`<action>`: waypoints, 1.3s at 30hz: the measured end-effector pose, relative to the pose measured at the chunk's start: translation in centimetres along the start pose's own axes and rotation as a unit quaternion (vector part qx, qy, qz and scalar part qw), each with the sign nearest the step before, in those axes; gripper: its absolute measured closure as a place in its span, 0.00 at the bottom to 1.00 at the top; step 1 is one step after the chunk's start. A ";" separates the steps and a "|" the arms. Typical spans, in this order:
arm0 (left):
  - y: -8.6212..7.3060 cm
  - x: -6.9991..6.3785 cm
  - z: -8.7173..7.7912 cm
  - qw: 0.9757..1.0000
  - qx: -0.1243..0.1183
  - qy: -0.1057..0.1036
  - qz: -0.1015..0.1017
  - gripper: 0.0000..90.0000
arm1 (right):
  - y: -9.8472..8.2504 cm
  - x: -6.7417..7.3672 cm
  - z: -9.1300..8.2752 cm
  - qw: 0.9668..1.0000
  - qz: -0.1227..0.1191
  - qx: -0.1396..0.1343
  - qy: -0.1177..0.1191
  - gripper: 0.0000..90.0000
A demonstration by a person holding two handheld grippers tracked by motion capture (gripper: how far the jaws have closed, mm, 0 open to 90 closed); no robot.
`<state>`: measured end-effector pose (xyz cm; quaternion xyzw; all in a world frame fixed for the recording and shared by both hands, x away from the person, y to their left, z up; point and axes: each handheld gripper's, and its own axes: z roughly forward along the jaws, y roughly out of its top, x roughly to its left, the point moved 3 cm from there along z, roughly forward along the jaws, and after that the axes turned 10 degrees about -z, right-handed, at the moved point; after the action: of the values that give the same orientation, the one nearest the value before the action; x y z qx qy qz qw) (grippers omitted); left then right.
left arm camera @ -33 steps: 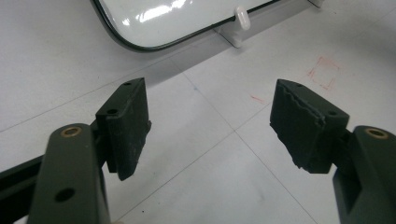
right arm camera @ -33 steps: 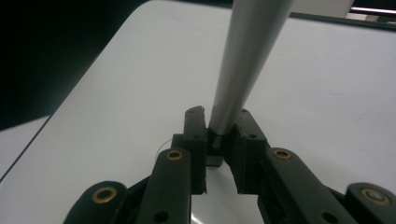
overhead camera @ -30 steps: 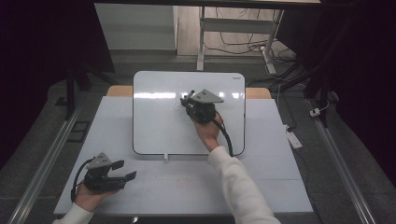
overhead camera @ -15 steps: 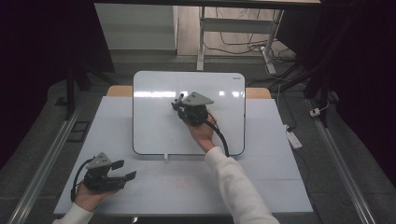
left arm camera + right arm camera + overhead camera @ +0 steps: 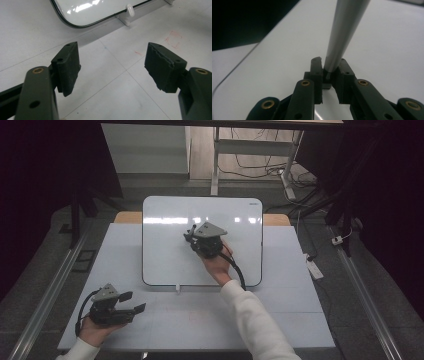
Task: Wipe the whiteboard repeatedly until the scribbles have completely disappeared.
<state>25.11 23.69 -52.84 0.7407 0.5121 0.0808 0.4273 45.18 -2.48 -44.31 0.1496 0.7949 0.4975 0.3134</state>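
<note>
Grey pen (image 5: 342, 32) clamped in right gripper (image 5: 192, 236) fingers over whiteboard (image 5: 165, 250); left gripper (image 5: 112, 67) fingers spread, nothing between.

My right tongs (image 5: 191, 236), clamped on the marker (image 5: 342, 32), sit further left on the whiteboard (image 5: 165, 250) than a second ago.

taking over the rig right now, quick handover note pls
Right gripper: shut on a grey marker, held over the middle of the whiteboard.
Left gripper: open, nothing between its pads, resting low over the table at the near left corner, off the board.
Whiteboard: lies flat mid-table; its surface looks blank, no marks that I can make out.
Done: marker is picked up and brought over the board.
Left: probably the writing or drawing itself; whether the tip touches the board I cannot tell.
</note>
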 end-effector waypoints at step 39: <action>0.3 0.2 -0.2 1.000 -0.016 0.010 -0.009 0.32 | -3.8 1.5 -9.0 0.992 0.090 -0.004 0.084 0.86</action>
<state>25.30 23.92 -52.60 0.7287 0.5213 0.0924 0.4344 38.44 -9.70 -45.45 0.1772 0.7998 0.5375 0.2001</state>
